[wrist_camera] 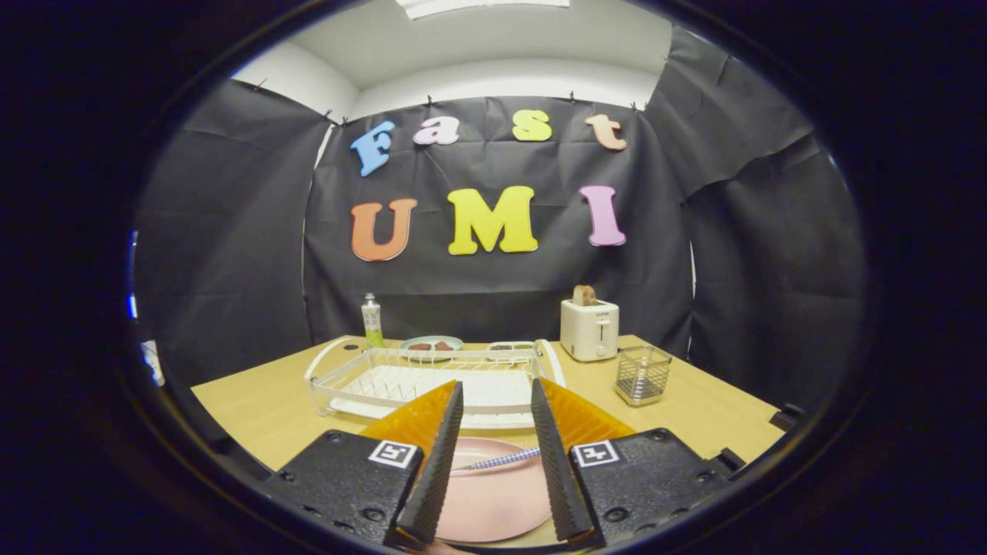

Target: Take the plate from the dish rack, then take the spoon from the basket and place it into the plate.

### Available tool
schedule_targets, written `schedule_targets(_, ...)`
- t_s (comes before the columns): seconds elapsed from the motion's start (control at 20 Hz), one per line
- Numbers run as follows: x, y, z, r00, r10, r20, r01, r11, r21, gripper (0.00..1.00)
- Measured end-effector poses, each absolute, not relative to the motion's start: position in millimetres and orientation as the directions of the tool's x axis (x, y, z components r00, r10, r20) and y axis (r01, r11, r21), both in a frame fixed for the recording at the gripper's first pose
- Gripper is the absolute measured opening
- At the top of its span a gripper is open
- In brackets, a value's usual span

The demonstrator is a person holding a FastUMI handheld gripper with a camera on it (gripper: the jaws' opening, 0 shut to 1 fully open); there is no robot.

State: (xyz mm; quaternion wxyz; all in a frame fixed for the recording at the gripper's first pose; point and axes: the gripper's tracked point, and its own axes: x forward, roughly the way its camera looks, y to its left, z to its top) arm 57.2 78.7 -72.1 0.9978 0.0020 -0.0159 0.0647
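Observation:
A pink plate [493,493] lies flat on the wooden table [254,408], just in front of the white dish rack [432,381]. A spoon [497,461] with a patterned handle rests across the plate's far part. My gripper [497,397] hovers above the plate, open, its two fingers either side of the spoon and holding nothing. The wire basket [642,375] stands to the right of the rack, beyond the right finger; I cannot tell whether anything is in it.
A white toaster [589,329] with a slice of bread in it stands at the back right. A small green bottle [372,320] and two dishes of food [432,346] sit behind the rack. Black cloth walls close the booth.

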Motion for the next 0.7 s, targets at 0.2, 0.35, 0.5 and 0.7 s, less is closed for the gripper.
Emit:
schedule_targets(0.2, 42, 68, -62, 0.994, 0.104, -0.020, -0.104, 0.994, 0.023, 0.79)
schedule_targets(0.35, 26, 58, -41, 0.995, 0.096, -0.004, -0.096, 0.994, 0.052, 1.00)
schedule_targets(0.5, 7, 47, -25, 0.996, 0.086, 0.003, -0.086, 0.995, 0.056, 1.00)
schedule_targets(0.7, -17, 28, -7, 0.998, 0.057, 0.032, -0.059, 0.995, 0.077, 1.00)
